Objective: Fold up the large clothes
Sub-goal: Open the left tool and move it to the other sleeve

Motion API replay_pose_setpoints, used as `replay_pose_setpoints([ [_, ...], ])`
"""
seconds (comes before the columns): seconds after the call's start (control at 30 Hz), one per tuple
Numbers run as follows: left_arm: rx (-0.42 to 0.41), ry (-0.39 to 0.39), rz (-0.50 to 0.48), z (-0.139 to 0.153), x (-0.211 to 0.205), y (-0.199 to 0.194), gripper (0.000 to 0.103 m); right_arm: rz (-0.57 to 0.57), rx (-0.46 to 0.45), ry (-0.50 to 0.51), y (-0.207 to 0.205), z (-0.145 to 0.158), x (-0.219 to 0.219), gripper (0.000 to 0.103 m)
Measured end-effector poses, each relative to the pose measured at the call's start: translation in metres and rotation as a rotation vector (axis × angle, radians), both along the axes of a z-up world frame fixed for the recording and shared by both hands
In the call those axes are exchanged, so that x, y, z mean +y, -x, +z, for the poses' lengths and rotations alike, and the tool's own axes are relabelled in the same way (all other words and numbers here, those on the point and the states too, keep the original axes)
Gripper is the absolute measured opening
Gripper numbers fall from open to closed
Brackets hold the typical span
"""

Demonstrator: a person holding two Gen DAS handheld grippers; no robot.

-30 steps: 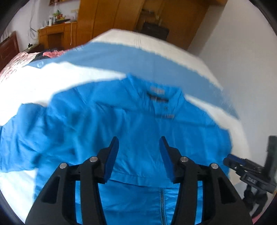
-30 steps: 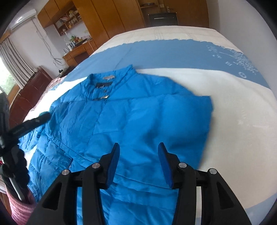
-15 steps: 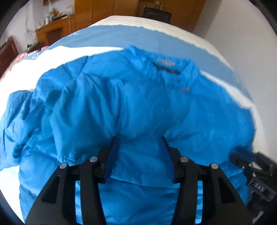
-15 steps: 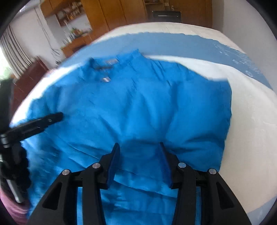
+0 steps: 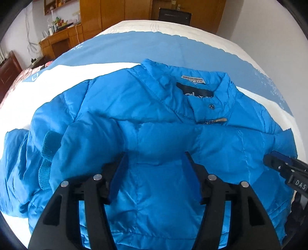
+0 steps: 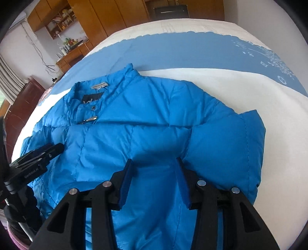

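A bright blue puffer jacket (image 5: 157,119) lies front up on the bed, collar away from me, zipped to the neck, its left sleeve (image 5: 19,163) bunched at the side. My left gripper (image 5: 156,159) sits low over the chest. Its jaws are opening, with a puff of jacket fabric between the pads but no longer pinched. My right gripper (image 6: 154,163) is to the right, over the same jacket (image 6: 173,115), shut on a bunched fold. One of the left gripper's fingers (image 6: 53,149) shows at the left of the right wrist view.
The bed cover (image 6: 269,115) is white with a wide blue band (image 6: 182,52). Past the bed stand wooden wardrobes (image 5: 115,15), a cluttered desk (image 5: 57,40) and a dark chair (image 5: 175,16). A dark red headboard (image 6: 25,103) is on the left, a white wall on the right.
Both grippers have come down and forward over the jacket toward the collar, so it fills both views. The left jaws stand wider apart than before.
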State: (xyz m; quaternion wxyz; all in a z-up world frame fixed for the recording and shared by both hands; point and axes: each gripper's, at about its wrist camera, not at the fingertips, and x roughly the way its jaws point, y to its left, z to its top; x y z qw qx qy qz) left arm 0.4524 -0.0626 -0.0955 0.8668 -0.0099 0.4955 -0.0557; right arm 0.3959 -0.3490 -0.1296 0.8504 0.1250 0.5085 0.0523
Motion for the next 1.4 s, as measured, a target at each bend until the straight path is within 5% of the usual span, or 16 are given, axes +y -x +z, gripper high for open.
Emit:
replay_pose_setpoints([
  [0.3, -0.033, 0.004, -0.023, 0.025, 0.0, 0.039, 0.058, 0.074, -0.053, 0.014, 0.051, 0.026, 0.011, 0.045],
  [0.43, 0.017, 0.013, -0.045, 0.002, 0.001, 0.043, 0.059, 0.082, -0.01, 0.031, 0.06, 0.008, 0.017, 0.045],
  [0.6, -0.022, -0.02, -0.05, -0.006, -0.003, 0.045, 0.059, 0.086, -0.044, 0.072, 0.061, -0.002, 0.025, 0.044],
  [0.8, -0.018, 0.104, 0.005, 0.02, 0.026, 0.059, 0.057, 0.089, -0.087, -0.088, 0.074, 0.014, 0.004, 0.047],
  [0.87, -0.064, 0.117, 0.032, 0.037, 0.047, 0.074, 0.061, 0.09, -0.13, -0.055, 0.083, 0.028, -0.002, 0.051],
  [1.0, -0.139, 0.033, 0.183, 0.058, 0.119, 0.107, 0.065, 0.055, -0.165, 0.033, 0.089, 0.042, -0.016, 0.058],
  [1.13, -0.119, -0.083, 0.46, 0.053, 0.223, 0.137, 0.066, 0.054, -0.136, 0.062, 0.087, 0.036, -0.027, 0.058],
  [1.4, 0.009, -0.009, 0.946, 0.027, 0.411, 0.198, 0.065, 0.087, -0.109, 0.098, 0.086, 0.028, -0.025, 0.058],
])
